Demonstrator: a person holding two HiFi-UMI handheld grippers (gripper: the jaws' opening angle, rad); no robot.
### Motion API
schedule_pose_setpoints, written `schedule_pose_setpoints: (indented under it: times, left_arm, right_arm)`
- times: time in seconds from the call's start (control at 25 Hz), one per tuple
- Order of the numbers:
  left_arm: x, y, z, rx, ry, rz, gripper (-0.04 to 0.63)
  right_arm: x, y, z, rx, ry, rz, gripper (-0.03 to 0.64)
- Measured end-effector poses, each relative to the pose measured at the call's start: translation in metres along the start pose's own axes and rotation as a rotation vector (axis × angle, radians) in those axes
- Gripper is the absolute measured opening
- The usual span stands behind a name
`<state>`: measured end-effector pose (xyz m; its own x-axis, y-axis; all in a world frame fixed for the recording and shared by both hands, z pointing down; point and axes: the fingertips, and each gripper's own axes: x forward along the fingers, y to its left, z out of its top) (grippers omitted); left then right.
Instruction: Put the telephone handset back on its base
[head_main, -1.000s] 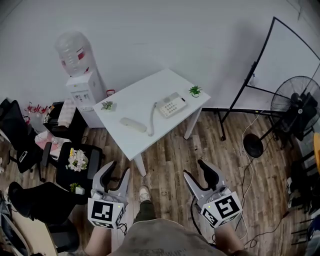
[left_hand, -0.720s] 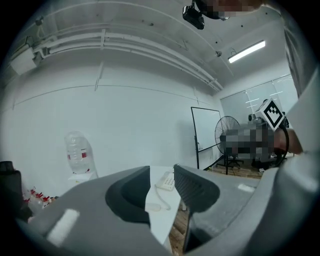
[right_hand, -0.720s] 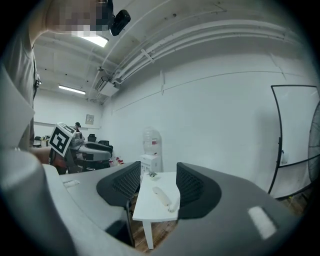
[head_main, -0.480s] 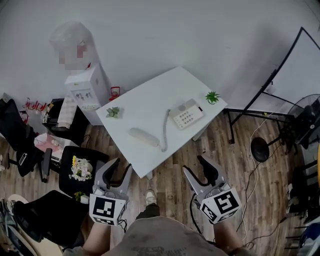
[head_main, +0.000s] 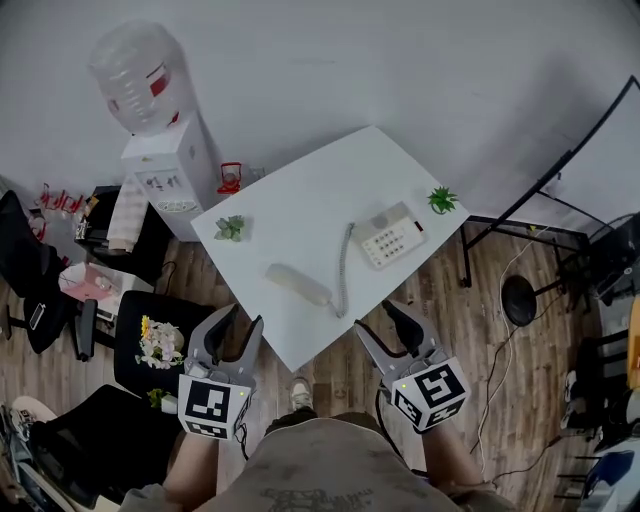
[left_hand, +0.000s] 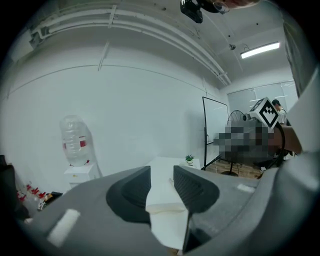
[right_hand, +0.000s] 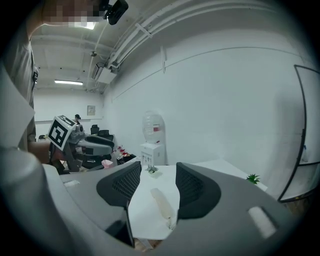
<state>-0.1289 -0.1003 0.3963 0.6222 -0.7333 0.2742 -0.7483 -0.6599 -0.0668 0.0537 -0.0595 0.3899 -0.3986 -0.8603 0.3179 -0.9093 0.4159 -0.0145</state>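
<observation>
table (head_main: 300, 195) holds handset (head_main: 298, 284); only head view shows base (head_main: 390, 237).

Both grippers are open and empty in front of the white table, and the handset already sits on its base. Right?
No. The handset is off the base: the head view shows it lying on the table left of the base, joined by its cord. The rest holds: left gripper and right gripper are open and empty in front of the table.
</observation>
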Motion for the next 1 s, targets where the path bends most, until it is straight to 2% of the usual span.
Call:
schedule_pose_setpoints:
  times: [0.2,0.52,0.8,1.0]
  left_arm:
    - [0.007,0.02,-0.012,-0.024,0.024,0.024,0.143]
    - [0.022,0.036,-0.026,-0.078,0.075,0.078,0.097]
    - [0.033,0.057,-0.027,-0.114,0.117,0.21,0.06]
    - [0.046,0.064,-0.029,-0.13,0.146,0.304,0.059]
  right_arm:
    - [0.026,-0.005,0.0,0.008,0.029,0.001,0.244]
    - [0.065,-0.017,-0.021,0.019,0.103,0.08,0.244]
    - [0.113,-0.029,-0.031,-0.022,0.166,0.217,0.244]
    - [0.147,-0.04,-0.03,-0.049,0.184,0.322,0.245]
